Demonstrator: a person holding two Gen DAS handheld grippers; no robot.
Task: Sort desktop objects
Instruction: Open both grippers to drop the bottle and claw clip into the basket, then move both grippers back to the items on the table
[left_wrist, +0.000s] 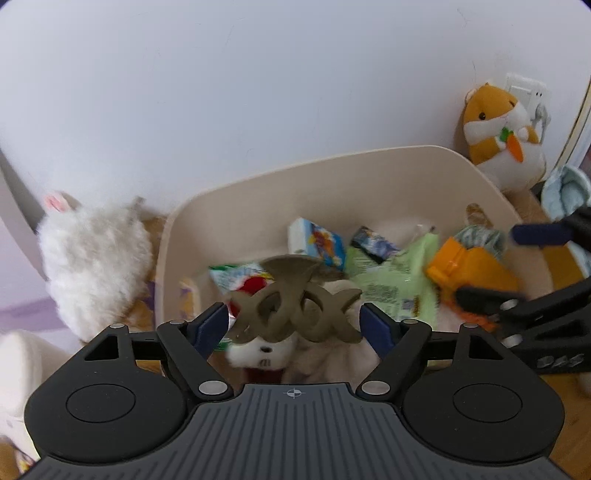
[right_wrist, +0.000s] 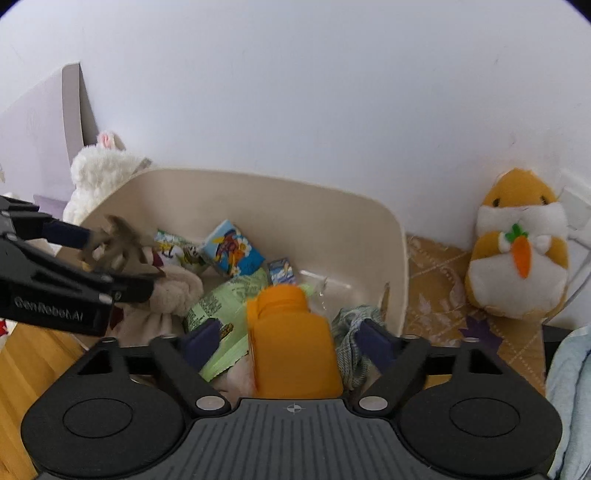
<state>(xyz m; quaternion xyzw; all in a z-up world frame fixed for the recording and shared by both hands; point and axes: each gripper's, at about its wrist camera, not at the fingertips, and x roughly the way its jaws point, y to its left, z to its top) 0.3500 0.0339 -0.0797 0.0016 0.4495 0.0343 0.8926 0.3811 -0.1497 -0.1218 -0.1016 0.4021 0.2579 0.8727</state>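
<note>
Only the left wrist view showed the left claw (left_wrist: 293, 325) head-on: its blue pads stood beside the ends of a brown hair clip (left_wrist: 295, 306), though blur hid whether they pressed it or had let go. Only the right wrist view showed the right claw (right_wrist: 288, 338) with its jaws spread wide, clear gaps on both sides of the orange bottle (right_wrist: 291, 339) lying between them, untouched.

Both claws hung over the beige bin (right_wrist: 391, 236). In it lay a blue carton (right_wrist: 232, 253) toward twelve o'clock, a green packet (right_wrist: 221, 306) at nine o'clock of the bottle, a checked cloth (right_wrist: 354, 332) at three o'clock, and a beige plush (right_wrist: 173, 291).

On the worktop, a hamster plush (right_wrist: 517, 251) sat at three o'clock of the bin, a white plush (left_wrist: 92, 266) at nine o'clock.
</note>
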